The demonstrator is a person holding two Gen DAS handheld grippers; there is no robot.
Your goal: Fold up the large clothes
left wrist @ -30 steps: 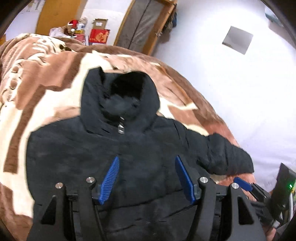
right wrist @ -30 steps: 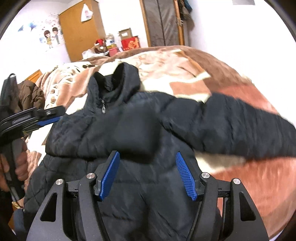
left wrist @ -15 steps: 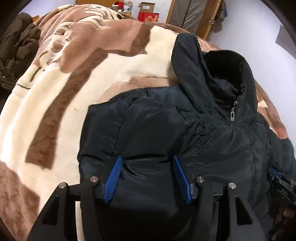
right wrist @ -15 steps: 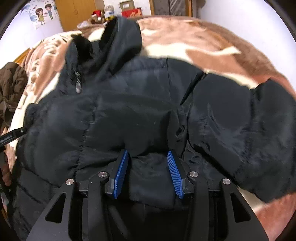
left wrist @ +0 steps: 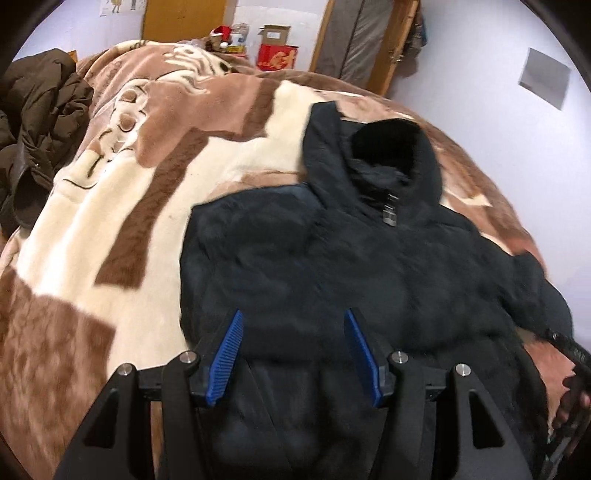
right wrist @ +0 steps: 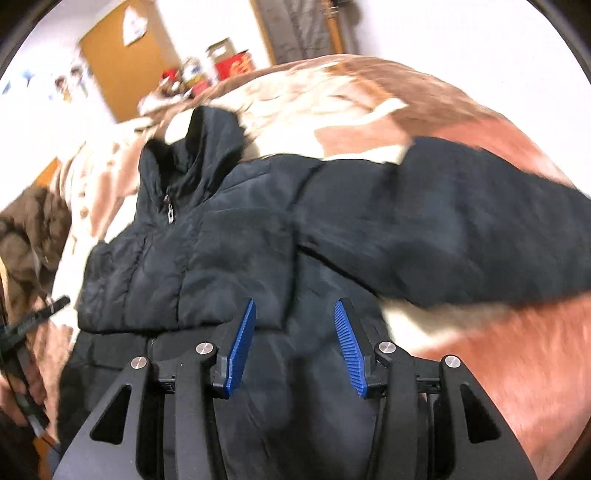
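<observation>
My left gripper is pulling back from the black jacket, its blue pads no longer sunk in the folded sleeve. My right gripper is backing off too, its jaws narrower than a second ago, nothing pinched between them.

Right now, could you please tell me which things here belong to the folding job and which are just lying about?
Job: black puffer jacket, blanket-covered bed.
Lying about: brown coat, red box, Santa hat.
</observation>
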